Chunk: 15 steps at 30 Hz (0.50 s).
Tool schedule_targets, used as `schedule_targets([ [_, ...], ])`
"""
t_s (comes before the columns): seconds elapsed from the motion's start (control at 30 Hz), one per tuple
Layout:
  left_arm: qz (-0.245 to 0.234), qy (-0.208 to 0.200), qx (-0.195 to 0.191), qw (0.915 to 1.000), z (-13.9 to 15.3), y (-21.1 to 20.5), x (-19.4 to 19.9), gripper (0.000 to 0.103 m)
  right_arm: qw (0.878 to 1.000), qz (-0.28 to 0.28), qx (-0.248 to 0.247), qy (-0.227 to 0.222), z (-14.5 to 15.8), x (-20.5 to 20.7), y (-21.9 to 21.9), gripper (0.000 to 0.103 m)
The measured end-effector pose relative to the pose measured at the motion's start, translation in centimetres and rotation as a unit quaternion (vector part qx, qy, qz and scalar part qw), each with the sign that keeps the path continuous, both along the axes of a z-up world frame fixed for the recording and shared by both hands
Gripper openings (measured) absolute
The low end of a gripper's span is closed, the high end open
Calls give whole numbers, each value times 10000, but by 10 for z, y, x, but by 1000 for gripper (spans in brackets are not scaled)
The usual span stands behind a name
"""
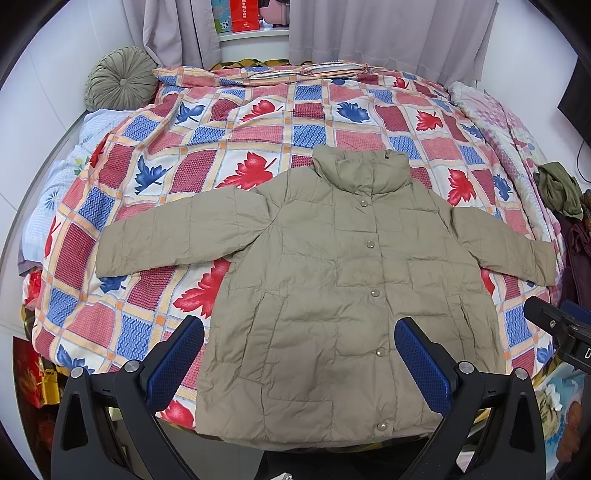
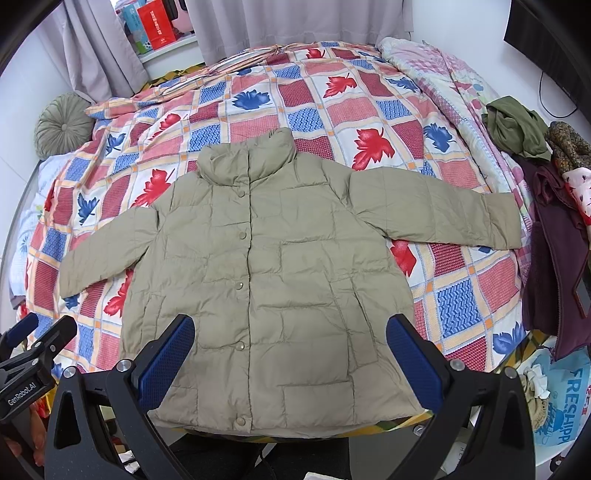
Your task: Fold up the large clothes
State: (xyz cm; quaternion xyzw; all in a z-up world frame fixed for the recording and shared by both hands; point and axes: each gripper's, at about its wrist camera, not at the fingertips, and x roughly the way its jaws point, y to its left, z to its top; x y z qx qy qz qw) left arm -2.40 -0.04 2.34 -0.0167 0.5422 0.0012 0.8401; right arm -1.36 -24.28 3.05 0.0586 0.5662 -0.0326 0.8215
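Observation:
A khaki quilted jacket [image 1: 332,280] lies flat and front up on the bed, snapped shut, collar away from me, both sleeves spread out to the sides. The right wrist view shows the same jacket [image 2: 266,273] with its hem at the bed's near edge. My left gripper [image 1: 299,328] hovers open above the hem, blue pads wide apart and empty. My right gripper [image 2: 290,325] is open too, over the lower front of the jacket, holding nothing. Each gripper shows at the edge of the other's view: the right gripper [image 1: 554,325] and the left gripper [image 2: 33,343].
The bed carries a leaf-patterned checked quilt [image 1: 221,147]. A round green cushion [image 1: 118,77] sits at the far left corner. A heap of other clothes [image 2: 546,184] lies along the bed's right side, with a rolled pink blanket [image 2: 443,74] behind. Curtains [image 1: 369,33] hang at the back.

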Motion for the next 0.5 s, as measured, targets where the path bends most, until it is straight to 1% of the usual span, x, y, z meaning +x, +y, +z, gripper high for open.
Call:
schedule_targets([
  [0.5, -9, -3, 1, 10000, 0, 1, 0, 103, 10000, -3, 0, 1, 1, -1, 1, 103],
])
